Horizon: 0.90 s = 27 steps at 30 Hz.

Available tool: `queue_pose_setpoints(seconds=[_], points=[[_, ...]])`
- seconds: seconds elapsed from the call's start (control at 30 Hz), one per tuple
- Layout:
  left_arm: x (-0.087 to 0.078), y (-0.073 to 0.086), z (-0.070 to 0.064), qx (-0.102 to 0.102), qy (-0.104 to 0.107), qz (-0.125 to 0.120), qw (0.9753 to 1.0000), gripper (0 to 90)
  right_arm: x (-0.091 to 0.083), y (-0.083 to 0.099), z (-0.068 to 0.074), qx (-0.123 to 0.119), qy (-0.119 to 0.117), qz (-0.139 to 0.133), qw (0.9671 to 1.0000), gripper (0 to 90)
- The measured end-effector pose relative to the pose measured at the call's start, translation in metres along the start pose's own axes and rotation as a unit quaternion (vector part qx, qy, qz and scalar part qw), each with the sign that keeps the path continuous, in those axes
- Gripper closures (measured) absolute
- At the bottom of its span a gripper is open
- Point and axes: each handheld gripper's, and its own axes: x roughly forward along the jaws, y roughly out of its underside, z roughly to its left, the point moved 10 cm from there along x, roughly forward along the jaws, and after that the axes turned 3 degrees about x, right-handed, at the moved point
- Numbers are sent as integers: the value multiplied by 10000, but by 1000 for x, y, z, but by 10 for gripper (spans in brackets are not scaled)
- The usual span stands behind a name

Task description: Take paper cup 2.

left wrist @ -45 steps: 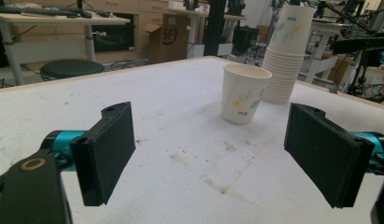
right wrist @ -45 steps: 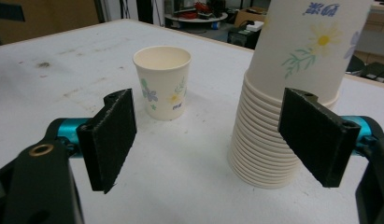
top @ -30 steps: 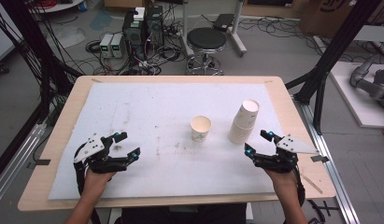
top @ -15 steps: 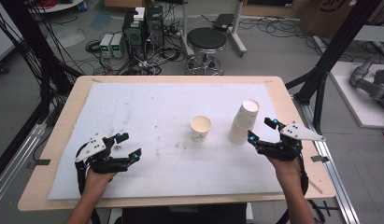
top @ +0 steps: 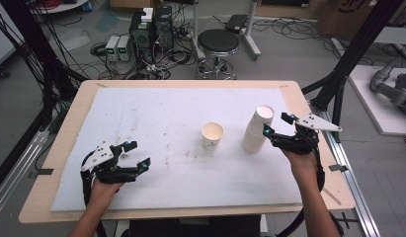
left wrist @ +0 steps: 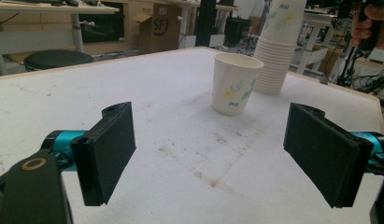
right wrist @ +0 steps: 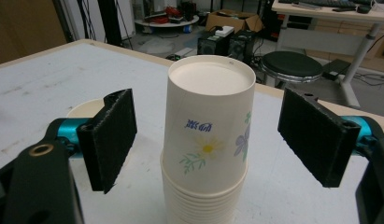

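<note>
- My right gripper (top: 278, 126) sits at about 3 o'clock on the bench (top: 67, 129), jaws spread wide, just beside the stack of paper cups (top: 257, 129).
- In the right gripper view the stack of paper cups (right wrist: 207, 140) stands upside down between the two open pads, touching neither; the top cup carries a flower print and blue lettering.
- My left gripper (top: 134, 154) rests at about 8 o'clock, jaws released and holding nothing, well apart from both cups.
- A single paper cup (top: 212, 136) stands upright, mouth up, near the centre of the bench, just left of the stack.
- The left gripper view shows the single paper cup (left wrist: 235, 83) ahead, with the stack behind it toward 1 o'clock.
- Surface: a white mat (top: 156, 113) covers most of the wooden bench; it bears brownish stains and scuffs around the centre.
- Room: a black round stool (top: 218, 43) stands beyond the far edge at 12 o'clock; computer towers (top: 151, 27) and tangled cables lie on the floor at about 11 o'clock; black frame struts rise at both sides.
</note>
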Motion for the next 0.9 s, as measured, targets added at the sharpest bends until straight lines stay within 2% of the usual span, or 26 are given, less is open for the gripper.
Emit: queue_pose_setpoints(seconds=[0.33, 0.47, 0.73, 0.8, 0.9], points=[[0, 0, 0, -2, 3, 4, 10000, 166, 21, -6, 0, 10, -45, 172, 9998, 201], [0, 0, 0, -6, 19, 5, 10000, 166, 31, -5, -1, 101, -40, 293, 9995, 201], [0, 0, 0, -10, 30, 8, 10000, 166, 41, -4, -8, 114, 89, 415, 9990, 205], [0, 0, 0, -9, 29, 9, 10000, 166, 42, -4, -8, 181, 83, 424, 9989, 208], [0, 1, 0, -2, 33, 19, 10000, 166, 44, -4, -8, 131, 16, 441, 9989, 253]])
